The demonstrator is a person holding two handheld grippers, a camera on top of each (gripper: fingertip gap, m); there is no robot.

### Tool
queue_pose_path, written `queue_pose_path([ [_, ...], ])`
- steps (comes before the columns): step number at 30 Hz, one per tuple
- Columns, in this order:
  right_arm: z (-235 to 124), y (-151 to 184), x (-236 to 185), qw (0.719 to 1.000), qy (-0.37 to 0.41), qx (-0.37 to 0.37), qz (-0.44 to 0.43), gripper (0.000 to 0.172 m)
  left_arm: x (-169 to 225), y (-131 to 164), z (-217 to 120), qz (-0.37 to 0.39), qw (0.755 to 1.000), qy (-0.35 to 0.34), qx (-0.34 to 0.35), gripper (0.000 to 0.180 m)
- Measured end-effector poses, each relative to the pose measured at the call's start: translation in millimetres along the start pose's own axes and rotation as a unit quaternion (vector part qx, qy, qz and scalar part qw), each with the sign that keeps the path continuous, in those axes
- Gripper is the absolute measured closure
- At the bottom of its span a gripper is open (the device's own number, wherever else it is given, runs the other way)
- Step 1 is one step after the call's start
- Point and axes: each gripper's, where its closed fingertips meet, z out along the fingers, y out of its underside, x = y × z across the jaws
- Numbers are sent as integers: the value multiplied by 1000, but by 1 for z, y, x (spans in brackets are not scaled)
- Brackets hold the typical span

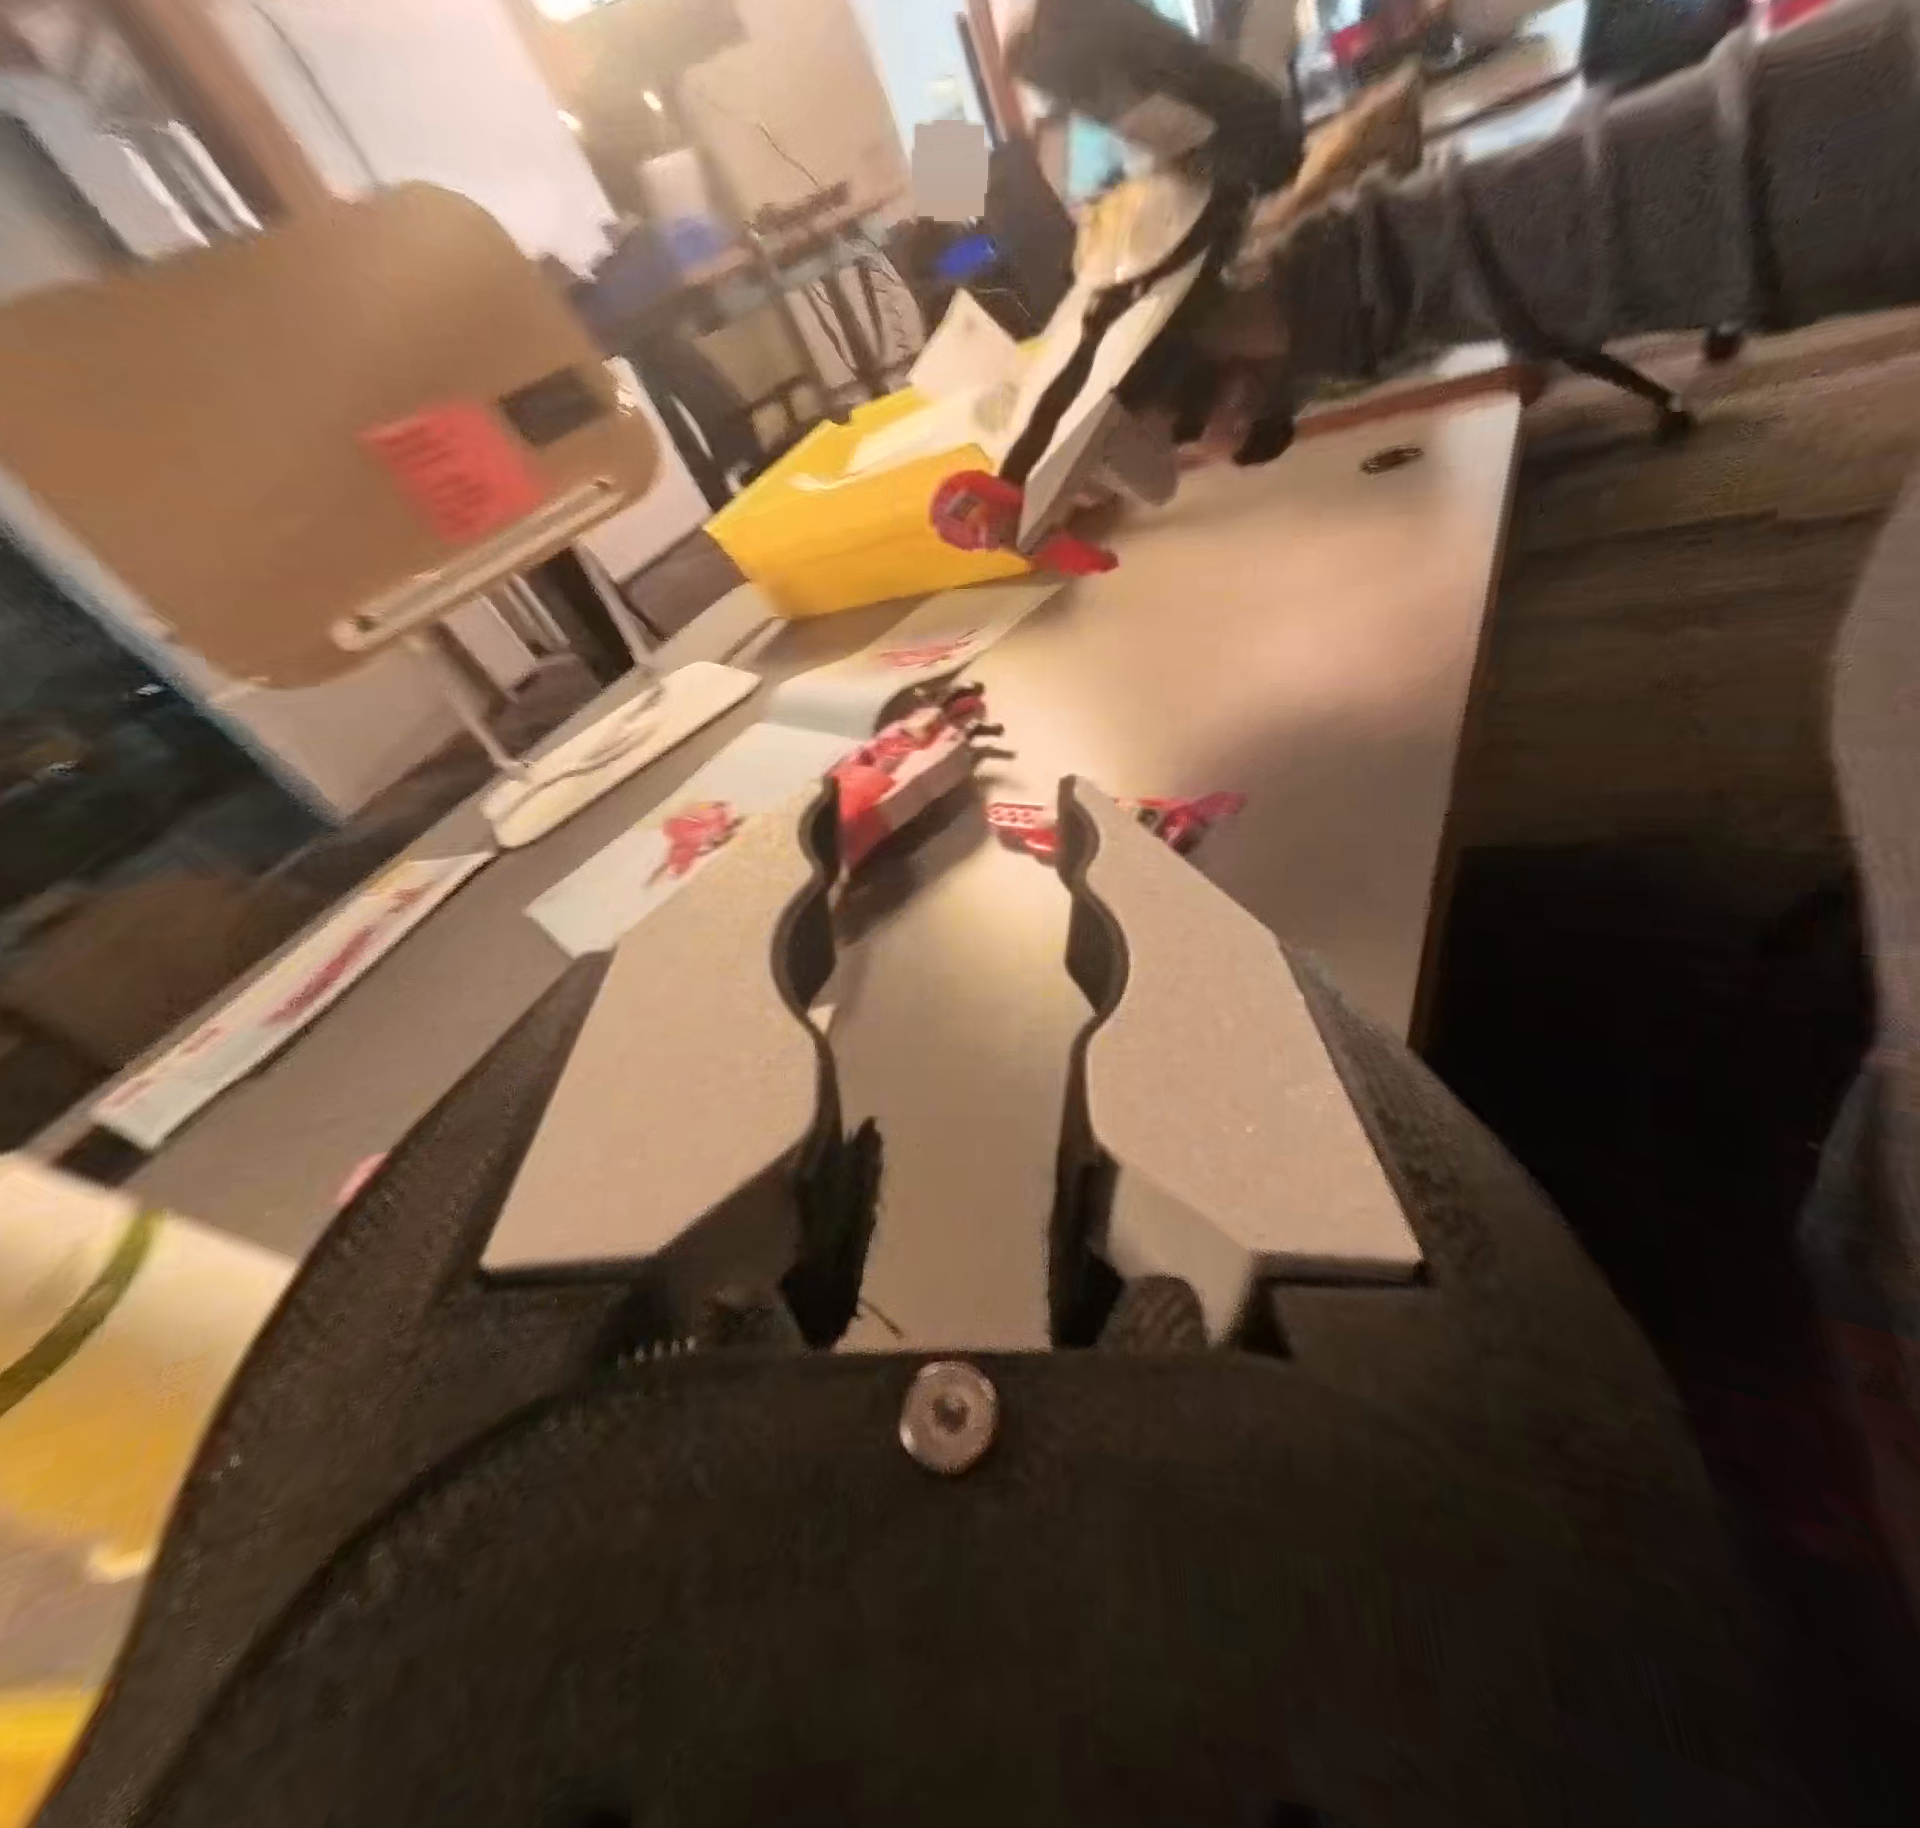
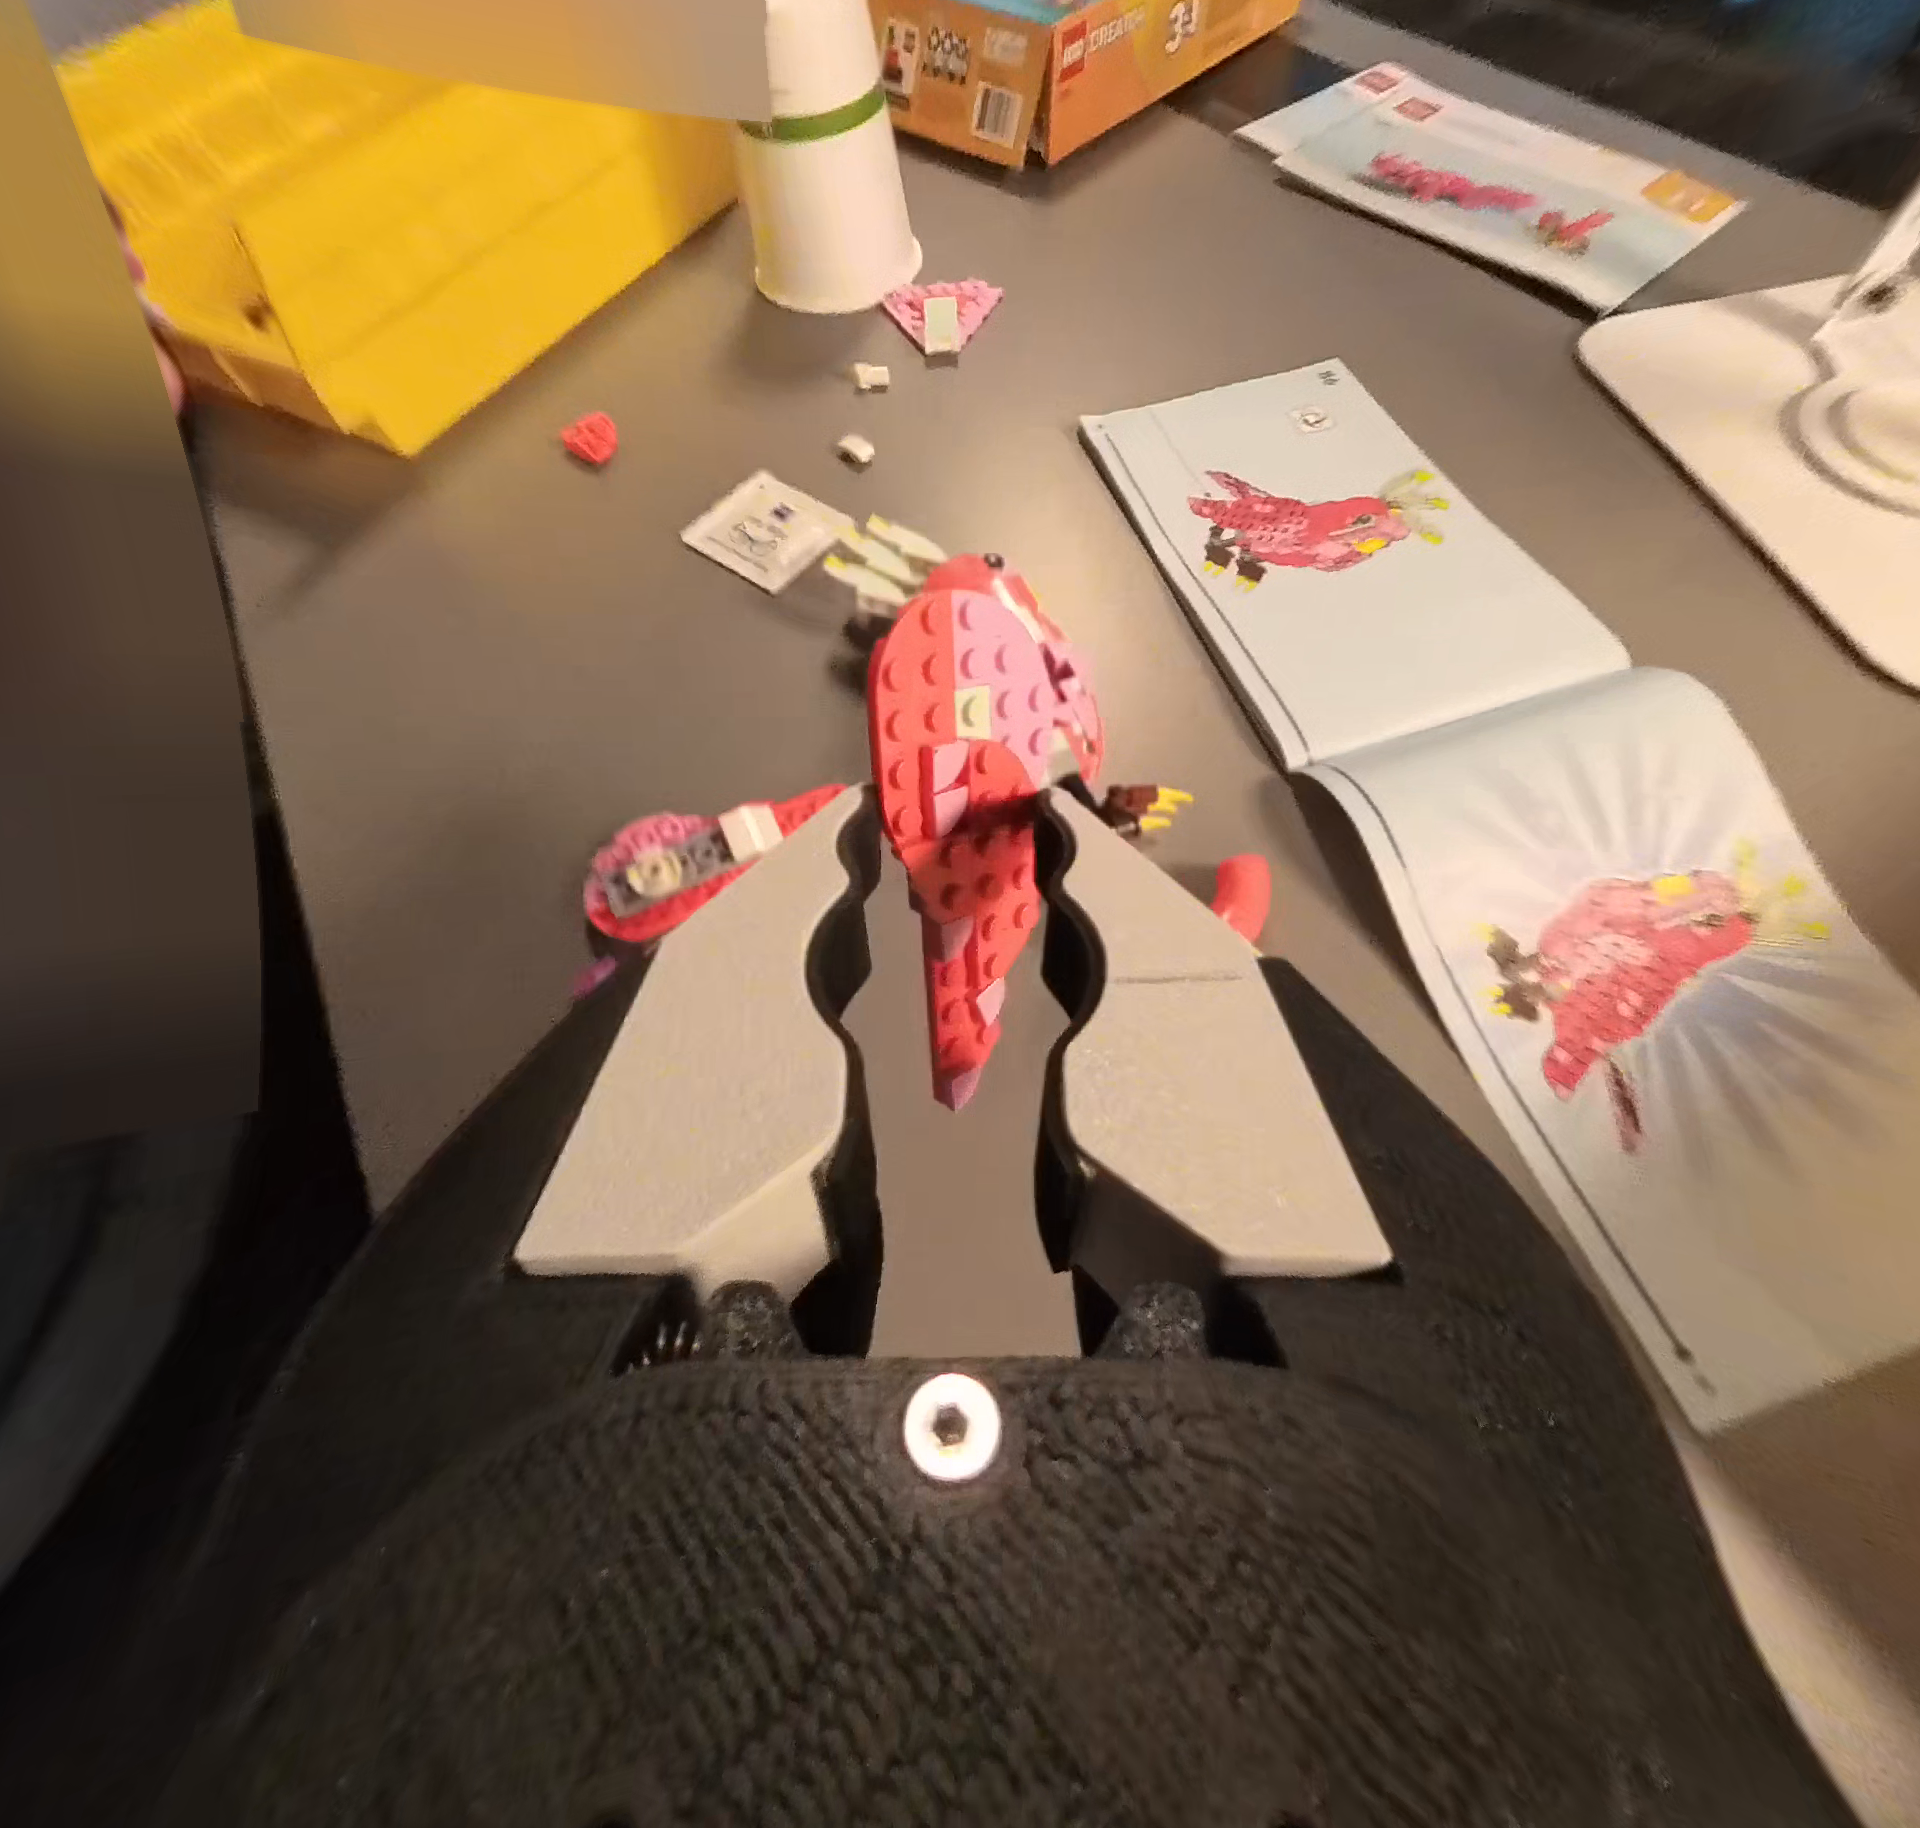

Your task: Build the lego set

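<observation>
Left gripper: I am holding it low over the grey table, jaws standing about half open with nothing between them. A red and white brick piece is lying just beyond my left fingertip, and a small red plate is lying just inside the right one. I cannot tell whether either is touching a finger.

Right gripper: I am clasping a red and pink brick bird. Both fingertips are pressing on its flanks where body meets tail. The head is pointing away from me and the tail is running back between my fingers. The bird is sitting over the middle of the table, with a pink and red wing piece to its left and an open booklet towards the right edge.

Assessment: I am judging the bird light and stiff, with smooth plastic that could slip. Its stud joints are likely to part under a hard squeeze or a twist. The thick body is the sound place to hold, not the tapering tail or the clawed feet.
</observation>
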Motion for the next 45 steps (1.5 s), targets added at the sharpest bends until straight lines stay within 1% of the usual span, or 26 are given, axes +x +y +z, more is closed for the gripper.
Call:
queue_pose_path([
  [1, -2, 8, -2, 999, 26, -12, -37, 145, 3, 7, 17, 5, 1000, 10, -18, 137],
  [3, -3, 26, -8, 989, 67, -55, -121, 145, 3, 21, 45, 9, 998, 7, -68, 136],
  [5, 2, 37, -21, 980, 71, -78, -170, 145, 11, 29, 66, -21, 994, 25, -108, 132],
  [7, 8, 47, -31, 980, 57, -96, -167, 145, 15, 36, 85, -63, 988, 12, -139, 131],
  [9, 13, 53, -32, 976, 63, -109, -176, 145, 28, 45, 101, -86, 981, 20, -173, 121],
  [11, 17, 60, -30, 970, 71, -130, -193, 145, 39, 58, 112, -77, 973, 19, -216, 112],
  [13, 22, 64, -32, 968, 68, -141, -198, 145, 46, 66, 118, -77, 967, 15, -242, 109],
  [15, 27, 67, -37, 971, 56, -143, -183, 145, 49, 70, 122, -89, 964, 12, -251, 110],
  [19, 31, 68, -36, 985, 50, -133, -100, 145, 50, 78, 127, -102, 959, 11, -264, 112],
  [22, 32, 61, -34, 993, 42, -103, -43, 145, 39, 74, 128, -79, 967, -5, -244, 117],
  [24, 31, 53, -32, 996, 35, -79, -19, 145, 25, 69, 130, -56, 973, -16, -223, 119],
  [27, 32, 40, -20, 997, 50, -57, 0, 145, 2, 62, 134, 11, 980, -33, -196, 123],
  [29, 34, 31, -23, 998, 37, -43, 6, 145, 2, 51, 137, 55, 984, -19, -168, 125],
  [31, 37, 25, -37, 999, 6, -34, -8, 145, 9, 37, 138, 102, 986, -13, -129, 124],
  [33, 39, 30, -46, 997, 2, -58, -57, 145, 12, 27, 137, 179, 978, -27, -101, 122],
  [35, 42, 38, -53, 989, 5, -91, -116, 145, 19, 24, 136, 265, 959, -31, -89, 124],
  [37, 44, 44, -64, 982, -14, -114, -150, 145, 28, 28, 139, 328, 940, -15, -91, 128],
  [40, 45, 42, -75, 979, -41, -118, -159, 145, 32, 27, 144, 367, 927, -9, -78, 146],
  [42, 44, 37, -75, 979, -46, -113, -162, 145, 31, 22, 144, 374, 925, -11, -59, 170],
  [44, 43, 35, -76, 978, -52, -114, -164, 145, 32, 20, 145, 376, 925, -7, -49, 168],
  [45, 42, 37, -75, 976, -47, -122, -175, 146, 33, 20, 145, 374, 926, -5, -49, 157],
])
